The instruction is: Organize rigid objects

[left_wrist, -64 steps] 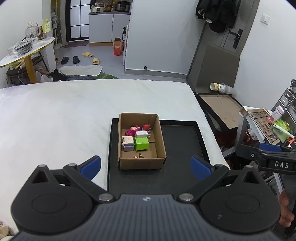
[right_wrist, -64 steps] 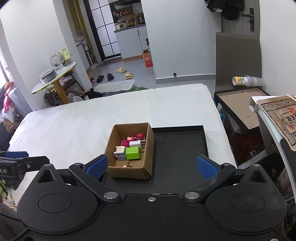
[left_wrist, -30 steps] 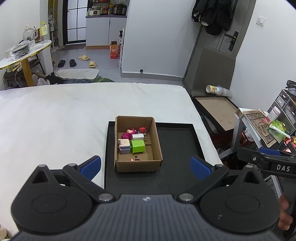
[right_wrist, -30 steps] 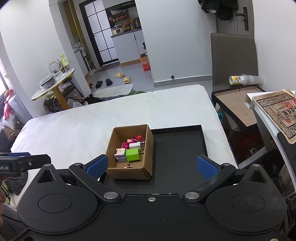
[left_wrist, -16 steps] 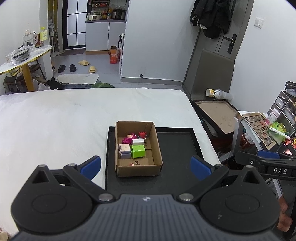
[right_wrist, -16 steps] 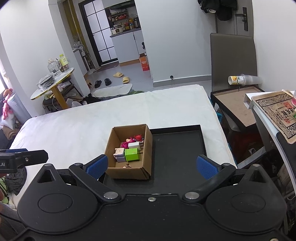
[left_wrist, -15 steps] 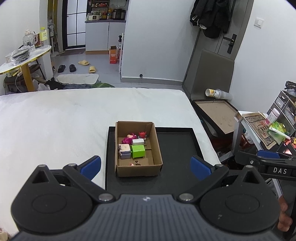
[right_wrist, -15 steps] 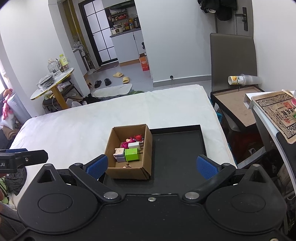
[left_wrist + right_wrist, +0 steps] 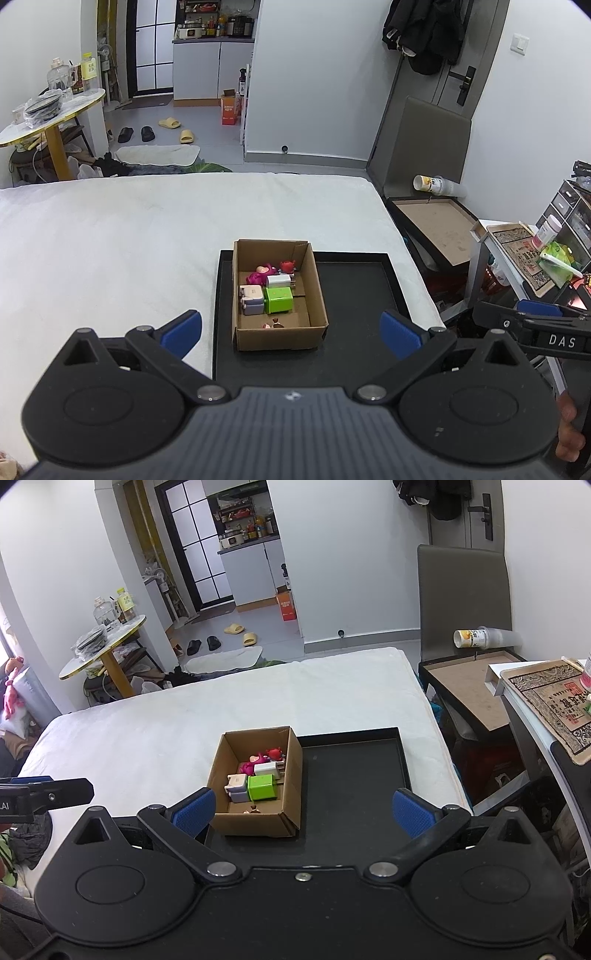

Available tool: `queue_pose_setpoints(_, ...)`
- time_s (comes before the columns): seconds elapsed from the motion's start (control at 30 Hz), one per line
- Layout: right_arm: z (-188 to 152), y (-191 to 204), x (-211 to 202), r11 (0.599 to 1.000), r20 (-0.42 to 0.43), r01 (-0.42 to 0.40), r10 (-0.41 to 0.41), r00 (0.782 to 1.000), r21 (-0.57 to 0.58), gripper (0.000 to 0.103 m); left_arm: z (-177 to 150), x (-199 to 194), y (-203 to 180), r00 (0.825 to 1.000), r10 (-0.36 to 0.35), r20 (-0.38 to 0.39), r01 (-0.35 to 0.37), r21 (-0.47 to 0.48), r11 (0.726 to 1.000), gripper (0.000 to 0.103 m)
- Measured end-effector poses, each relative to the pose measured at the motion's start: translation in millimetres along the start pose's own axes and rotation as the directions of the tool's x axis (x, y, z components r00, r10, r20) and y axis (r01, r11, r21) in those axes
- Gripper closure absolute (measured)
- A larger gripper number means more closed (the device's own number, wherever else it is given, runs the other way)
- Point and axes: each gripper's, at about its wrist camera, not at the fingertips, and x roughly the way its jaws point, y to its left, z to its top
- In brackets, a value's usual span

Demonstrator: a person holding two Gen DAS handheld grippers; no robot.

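Two grippers: both spread wide, holding nothing.
Left gripper [image 9: 290, 329]: hovers above near end of cardboard box [image 9: 279, 335].
Right gripper [image 9: 302, 811]: hovers near box's front right corner.
Box: on left part of black tray [image 9: 354, 291], on white bed [image 9: 110, 229].
Contents: green charger [image 9: 279, 299], white charger [image 9: 278, 282], pink toy [image 9: 258, 275].

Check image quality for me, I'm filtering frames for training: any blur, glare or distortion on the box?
Left wrist: box sharp, evenly lit, no glare; fisheye bends the bed edge, corners go dark. Right wrist: box equally sharp, same curvature, with a soft sheen on the tray.
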Motion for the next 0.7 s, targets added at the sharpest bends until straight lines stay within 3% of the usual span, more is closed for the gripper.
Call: queue_pose_setpoints(0.7,-2.4,-0.7,3.8,1.000,-0.007,0.009,-0.009,1.000,0.012,0.000,-2.0,4.6,-0.8,1.000,0.007,-0.026,-0.007,0.020,1.000,0.001)
